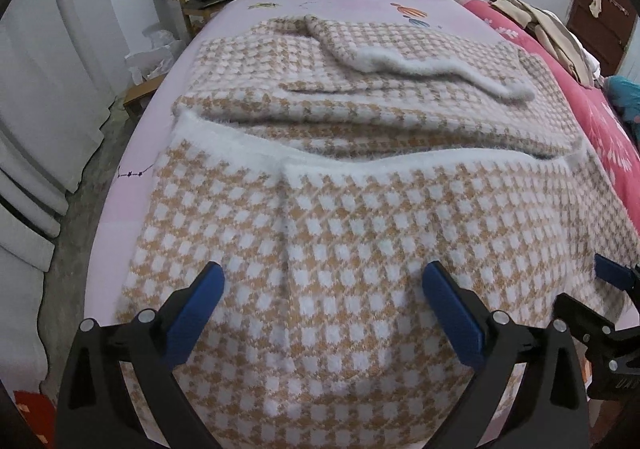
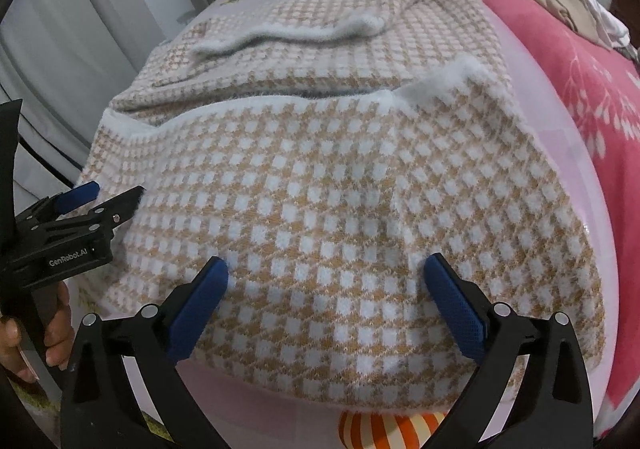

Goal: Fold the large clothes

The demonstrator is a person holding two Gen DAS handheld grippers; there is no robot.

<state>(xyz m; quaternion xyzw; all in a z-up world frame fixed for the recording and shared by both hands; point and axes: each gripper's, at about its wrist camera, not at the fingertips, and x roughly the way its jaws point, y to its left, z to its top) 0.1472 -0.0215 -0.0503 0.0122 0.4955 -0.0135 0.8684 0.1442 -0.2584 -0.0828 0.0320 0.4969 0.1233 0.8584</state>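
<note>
Two grippers hover over a tan-and-white checked sweater (image 1: 320, 217) lying partly folded on the pink bed (image 1: 132, 185). The left gripper (image 1: 323, 279) and right gripper (image 2: 326, 273) both stand spread wide, apparently clear of the fabric, pinching nothing.

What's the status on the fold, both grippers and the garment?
Left gripper open, right gripper open, both empty above the checked knit garment. Garment part-folded on the pink bed sheet. Nothing in the way.
</note>
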